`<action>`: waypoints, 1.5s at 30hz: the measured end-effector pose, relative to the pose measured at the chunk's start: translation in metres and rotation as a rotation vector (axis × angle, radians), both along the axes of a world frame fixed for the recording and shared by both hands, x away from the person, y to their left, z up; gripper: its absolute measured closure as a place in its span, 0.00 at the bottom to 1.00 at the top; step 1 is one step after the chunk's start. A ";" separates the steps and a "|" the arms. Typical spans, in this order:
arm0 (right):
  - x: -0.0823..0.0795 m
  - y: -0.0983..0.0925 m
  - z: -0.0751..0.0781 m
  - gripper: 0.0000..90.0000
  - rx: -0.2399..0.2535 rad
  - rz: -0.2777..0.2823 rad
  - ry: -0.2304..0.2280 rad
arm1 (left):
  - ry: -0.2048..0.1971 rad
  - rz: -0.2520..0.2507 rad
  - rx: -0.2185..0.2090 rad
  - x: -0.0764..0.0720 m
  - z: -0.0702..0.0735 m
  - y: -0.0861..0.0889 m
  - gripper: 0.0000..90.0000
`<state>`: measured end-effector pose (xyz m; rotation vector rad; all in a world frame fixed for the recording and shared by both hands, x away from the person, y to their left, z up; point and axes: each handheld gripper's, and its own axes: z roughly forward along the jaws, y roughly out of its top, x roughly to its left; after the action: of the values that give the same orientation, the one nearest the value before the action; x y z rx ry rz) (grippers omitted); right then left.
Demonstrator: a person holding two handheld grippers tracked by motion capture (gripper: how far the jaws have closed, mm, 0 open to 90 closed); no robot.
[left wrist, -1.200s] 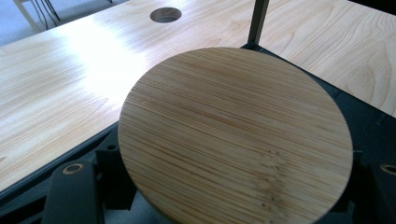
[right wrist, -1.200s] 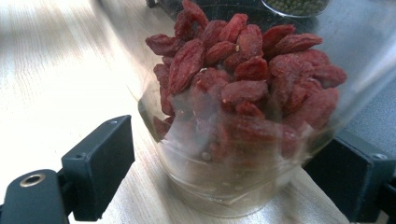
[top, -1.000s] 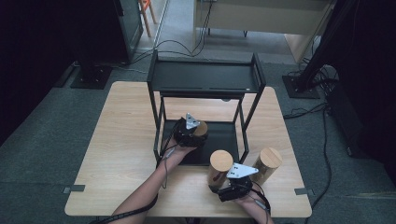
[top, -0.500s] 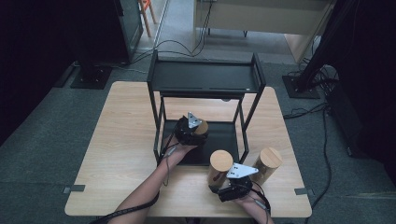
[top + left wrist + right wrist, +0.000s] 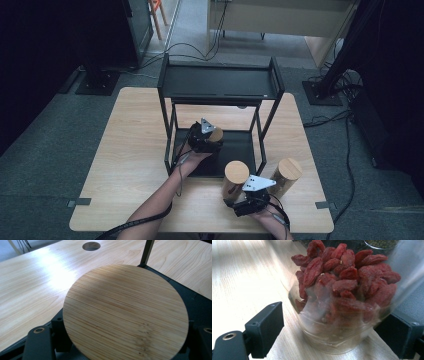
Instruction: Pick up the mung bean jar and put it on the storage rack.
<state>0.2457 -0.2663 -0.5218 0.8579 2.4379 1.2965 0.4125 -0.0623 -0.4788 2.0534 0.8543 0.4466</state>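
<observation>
Roughly: left gripper (image 5: 204, 139) clamps a bamboo-lidded jar (image 5: 125, 312), upright on the black rack's bottom shelf (image 5: 240, 150) between the posts; headroom above is capped by the top tray (image 5: 220, 82). Right gripper (image 5: 248, 198) straddles the goji berry jar (image 5: 344, 297) on the table (image 5: 125, 150); left jaw stands apart, so not gripping. 1 more lidded jar (image 5: 286, 175) just right, crowding that side.

A black metal rack (image 5: 220, 85) stands at twelve o'clock on the bench (image 5: 130, 150); a third wooden-lidded jar (image 5: 286, 176) at four o'clock
</observation>
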 end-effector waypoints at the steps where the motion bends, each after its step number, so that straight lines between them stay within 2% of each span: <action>1: 0.000 0.000 0.000 0.13 0.000 0.000 0.000 | 0.001 0.002 -0.001 0.000 0.000 0.000 0.28; 13: 0.000 0.000 0.000 0.13 -0.003 0.001 0.001 | 0.006 0.009 0.007 -0.001 -0.002 -0.001 0.28; 15: 0.000 0.000 0.000 0.13 -0.004 0.002 0.001 | 0.001 0.008 0.026 -0.002 -0.003 -0.001 0.23; 18: 0.000 0.001 0.000 0.13 -0.005 0.003 0.001 | 0.004 0.006 0.003 -0.004 -0.005 0.000 0.22; 22: 0.000 0.001 0.000 0.13 -0.008 0.003 0.001 | 0.018 0.010 -0.007 -0.005 -0.005 0.002 0.22; 24: 0.000 0.001 0.000 0.13 -0.007 0.003 0.002 | 0.041 -0.004 -0.011 -0.004 -0.007 0.001 0.17; 27: 0.000 0.001 0.000 0.13 -0.010 0.004 0.001 | 0.033 -0.009 0.000 -0.006 -0.007 0.001 0.14; 31: 0.000 0.001 0.000 0.13 -0.011 0.004 0.002 | 0.035 -0.003 -0.025 -0.008 -0.007 0.002 0.14; 45: 0.000 0.002 0.000 0.13 -0.016 0.003 0.002 | 0.036 0.011 -0.003 -0.020 -0.013 0.013 0.14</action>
<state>0.2458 -0.2642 -0.5223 0.8525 2.4488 1.2758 0.3929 -0.0490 -0.4921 2.0601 0.8874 0.4153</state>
